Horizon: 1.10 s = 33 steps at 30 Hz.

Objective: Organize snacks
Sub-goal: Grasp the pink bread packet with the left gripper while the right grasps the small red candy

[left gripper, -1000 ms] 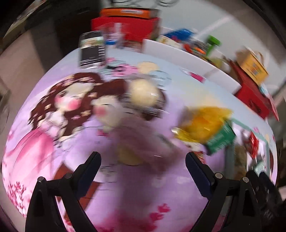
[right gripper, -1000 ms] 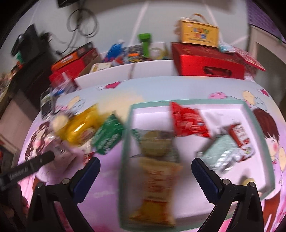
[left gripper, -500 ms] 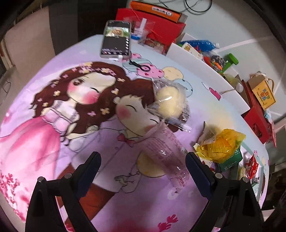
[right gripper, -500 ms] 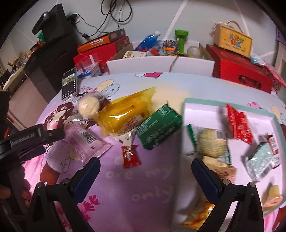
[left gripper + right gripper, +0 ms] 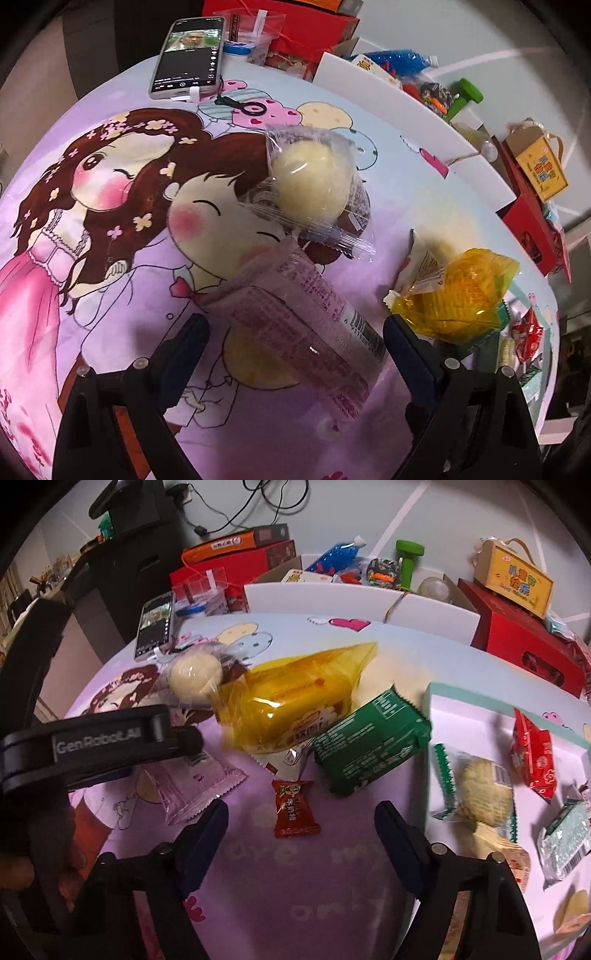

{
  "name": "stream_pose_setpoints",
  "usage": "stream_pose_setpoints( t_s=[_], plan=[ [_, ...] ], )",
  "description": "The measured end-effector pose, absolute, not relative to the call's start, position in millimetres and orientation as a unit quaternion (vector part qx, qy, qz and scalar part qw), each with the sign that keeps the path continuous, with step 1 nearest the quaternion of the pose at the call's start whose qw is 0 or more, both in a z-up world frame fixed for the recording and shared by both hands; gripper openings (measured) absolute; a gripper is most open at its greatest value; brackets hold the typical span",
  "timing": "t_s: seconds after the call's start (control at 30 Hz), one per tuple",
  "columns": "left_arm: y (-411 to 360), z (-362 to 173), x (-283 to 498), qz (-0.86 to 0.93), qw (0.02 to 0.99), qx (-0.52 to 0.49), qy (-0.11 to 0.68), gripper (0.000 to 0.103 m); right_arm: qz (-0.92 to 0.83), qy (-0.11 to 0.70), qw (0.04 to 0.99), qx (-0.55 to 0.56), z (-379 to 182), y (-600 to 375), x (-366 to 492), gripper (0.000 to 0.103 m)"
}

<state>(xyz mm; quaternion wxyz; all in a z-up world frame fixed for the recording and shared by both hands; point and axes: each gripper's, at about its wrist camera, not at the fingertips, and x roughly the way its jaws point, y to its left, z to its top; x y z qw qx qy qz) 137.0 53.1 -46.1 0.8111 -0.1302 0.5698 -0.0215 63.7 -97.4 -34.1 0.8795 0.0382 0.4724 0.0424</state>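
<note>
While the pink snack packet [image 5: 310, 328] is lying flat on the surface [image 5: 110, 295], we are hovering our left gripper [image 5: 295, 343] over it, fingers spread wide on either side and not touching it. Its long axis is running diagonally, the barcode end pointing toward our right finger [image 5: 406, 354]. Just beyond it a clear-wrapped round bun [image 5: 314, 184] is resting, and a yellow bag [image 5: 458, 299] is lying to the right. Further out, a phone [image 5: 188, 55] is sitting at the surface's far edge, with red boxes [image 5: 295, 26] behind it.

Our right gripper [image 5: 301, 834] is open over a small red candy [image 5: 293, 808], its fingers having just been closing, with nothing pressed between them. A green packet [image 5: 369, 742] is lying beside the tray [image 5: 480, 716].

Compared with a second ago, the left view is showing the pink packet closer and the right view has swung from the tray to the cartoon-printed cloth.
</note>
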Motion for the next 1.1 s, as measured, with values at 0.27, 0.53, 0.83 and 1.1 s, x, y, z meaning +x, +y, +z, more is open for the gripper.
stream_pose_setpoints(
  t_s=[0.27, 0.53, 0.83, 1.1],
  plan=[
    [41.5, -53.3, 142.8, -0.012, 0.823, -0.09, 0.561, 0.095, 0.043, 0.48, 0.875, 0.034, -48.7, -96.7, 68.4, 0.074],
    [37.0, -56.7, 145.2, -0.004, 0.818, -0.084, 0.569, 0.095, 0.04, 0.475, 0.879, 0.016, -51.2, -94.0, 69.6, 0.058],
    [36.4, -54.4, 139.5, -0.012, 0.813, -0.082, 0.576, 0.088, 0.041, 0.472, 0.881, 0.02, -49.0, -96.6, 69.2, 0.031],
    [37.7, -43.6, 131.1, -0.033, 0.816, -0.091, 0.57, 0.056, 0.042, 0.471, 0.881, 0.026, -47.4, -99.2, 67.2, 0.028]
  ],
)
